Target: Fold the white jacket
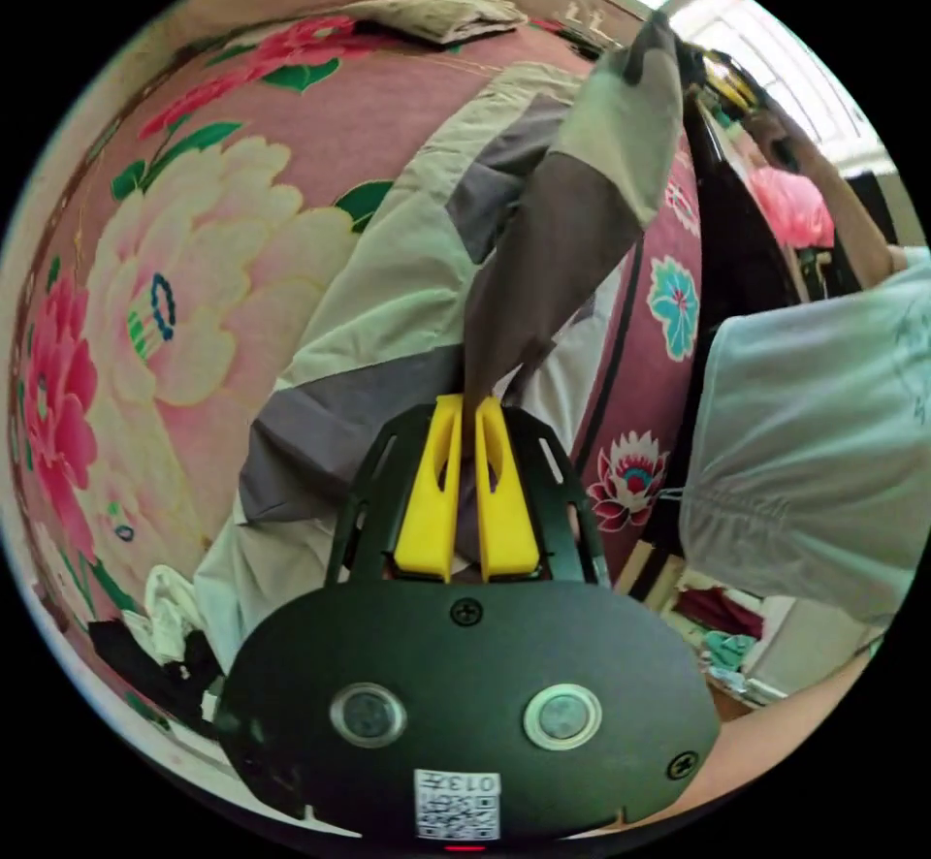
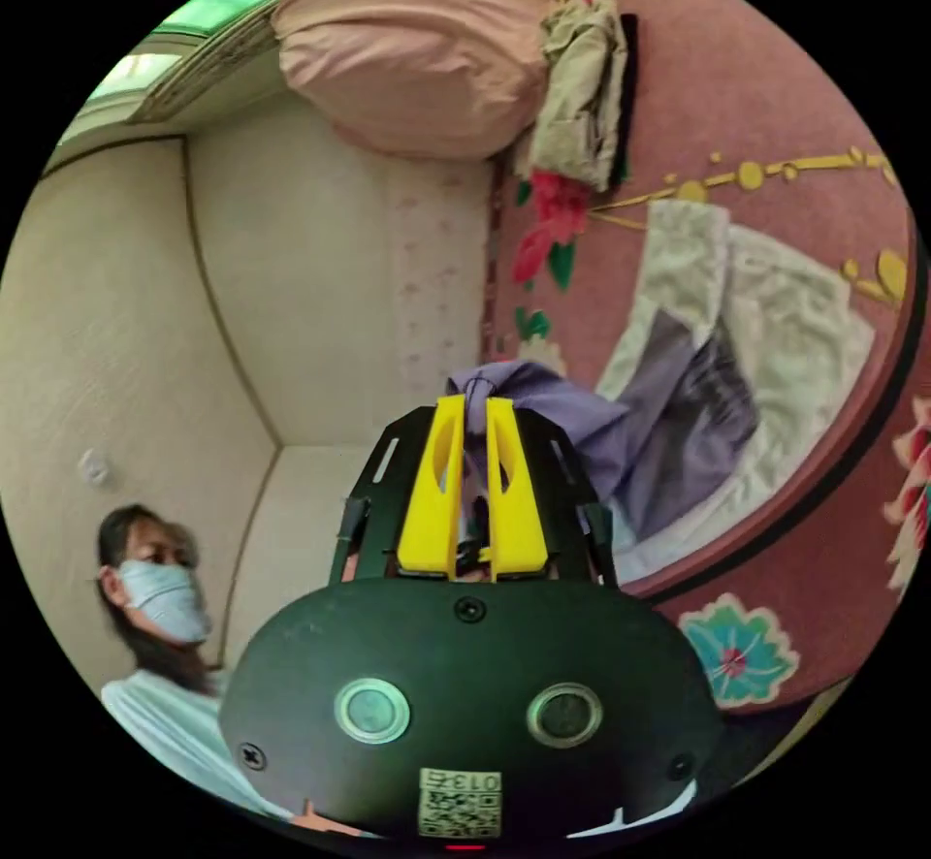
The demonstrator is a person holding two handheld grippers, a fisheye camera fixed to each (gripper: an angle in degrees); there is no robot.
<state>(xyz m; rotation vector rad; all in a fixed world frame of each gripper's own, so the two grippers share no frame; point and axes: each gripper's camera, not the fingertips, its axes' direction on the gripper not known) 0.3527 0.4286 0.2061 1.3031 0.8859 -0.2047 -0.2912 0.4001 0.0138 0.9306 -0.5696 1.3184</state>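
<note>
— Left gripper (image 1: 465, 413) pinches a grey sleeve (image 1: 553, 248) of the white jacket (image 1: 388, 297), which lies on the floral bedspread (image 1: 194, 248).

— Right gripper (image 2: 475, 413) clamps the grey fabric (image 2: 543, 394) too. Best keep both ends level, taut, and lay it straight across.

My left hand-held gripper (image 1: 468, 413) has smooth yellow plastic jaws on a matt black plastic body, pinched on the jacket (image 1: 388, 316), a thin matt cloth in off-white and grey panels, lightly creased. Beyond it the bedspread (image 1: 194, 248) is soft, matt woven cloth with a printed flower pattern. My right hand-held gripper (image 2: 475, 413) is the same yellow and black plastic; the grey jacket cloth bunched between its jaws looks smooth and slightly sheeny. Above it sits a pillow (image 2: 407, 54) in smooth pink cloth, and to its left the wall (image 2: 116, 316) looks matt and faintly textured.
</note>
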